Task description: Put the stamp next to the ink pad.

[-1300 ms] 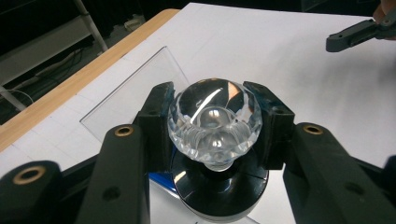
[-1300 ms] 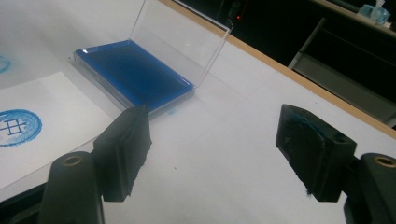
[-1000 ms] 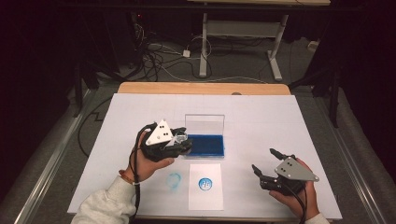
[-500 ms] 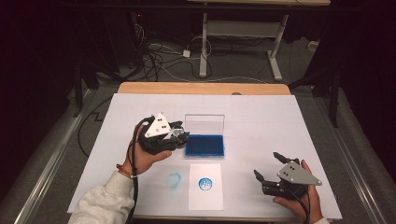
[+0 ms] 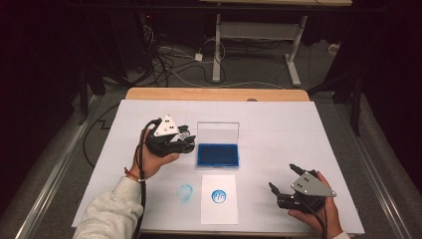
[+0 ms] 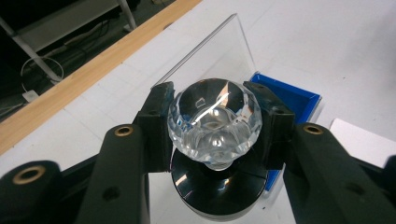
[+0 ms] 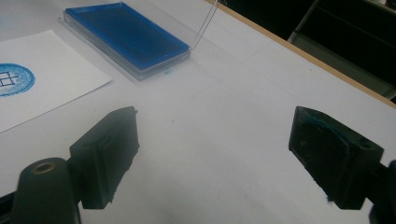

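The stamp [image 6: 214,122], a clear faceted knob on a black round base, is clamped in my left gripper [image 5: 175,141], which has moved away from the blue ink pad [image 5: 217,155] toward its left side, so inking seems finished, while my right gripper [image 5: 288,183] rests wide apart.

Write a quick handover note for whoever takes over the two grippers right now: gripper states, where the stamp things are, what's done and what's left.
Left gripper: shut on the clear-knobbed stamp, held up beside the left end of the ink pad.
Right gripper: open, holding nothing, low over the table's near right part.
Ink pad: blue, its clear lid standing open, mid-table.
Paper sheet: just in front of the pad, bearing one round blue print. A blue smudge lies on the table left of it.
Done: one impression. Left, probably: put the stamp down, close the lid.
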Demonstrator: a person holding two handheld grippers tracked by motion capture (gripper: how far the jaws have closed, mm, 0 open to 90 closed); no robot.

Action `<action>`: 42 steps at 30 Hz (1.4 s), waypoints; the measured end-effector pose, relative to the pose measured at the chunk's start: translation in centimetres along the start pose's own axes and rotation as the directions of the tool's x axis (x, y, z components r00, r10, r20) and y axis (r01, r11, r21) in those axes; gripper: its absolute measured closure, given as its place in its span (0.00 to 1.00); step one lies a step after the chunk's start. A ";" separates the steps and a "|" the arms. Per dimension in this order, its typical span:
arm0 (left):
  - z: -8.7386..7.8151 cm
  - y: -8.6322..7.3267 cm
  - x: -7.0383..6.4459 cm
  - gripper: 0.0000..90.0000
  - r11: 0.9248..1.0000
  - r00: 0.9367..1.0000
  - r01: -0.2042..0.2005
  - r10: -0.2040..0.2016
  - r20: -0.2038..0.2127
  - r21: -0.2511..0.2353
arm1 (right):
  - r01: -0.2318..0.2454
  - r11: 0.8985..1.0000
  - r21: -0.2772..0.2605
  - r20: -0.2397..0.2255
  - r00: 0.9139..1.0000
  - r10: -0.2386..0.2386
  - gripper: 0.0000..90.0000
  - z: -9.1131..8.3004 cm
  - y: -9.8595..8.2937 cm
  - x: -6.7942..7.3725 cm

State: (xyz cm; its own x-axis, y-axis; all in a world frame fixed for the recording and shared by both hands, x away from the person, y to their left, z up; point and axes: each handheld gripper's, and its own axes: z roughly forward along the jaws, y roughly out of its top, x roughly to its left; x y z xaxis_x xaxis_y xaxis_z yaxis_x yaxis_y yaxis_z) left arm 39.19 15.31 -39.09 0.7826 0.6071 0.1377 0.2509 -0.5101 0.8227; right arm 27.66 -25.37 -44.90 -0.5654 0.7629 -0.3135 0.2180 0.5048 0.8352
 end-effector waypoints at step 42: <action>4.5 -3.4 0.4 0.60 0.985 1.000 0.030 -0.029 -0.006 0.170 | 0.029 0.999 0.019 -0.016 0.999 -0.029 0.19 0.2 0.0 0.2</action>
State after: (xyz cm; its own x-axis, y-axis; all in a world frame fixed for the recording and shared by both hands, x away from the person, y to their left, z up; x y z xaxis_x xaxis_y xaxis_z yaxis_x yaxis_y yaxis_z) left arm 41.26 14.51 -44.30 0.7718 0.6251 0.1165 0.3674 -0.5879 0.7206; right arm 27.65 -25.13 -45.08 -0.5838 0.7416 -0.3305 0.2161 0.5343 0.8172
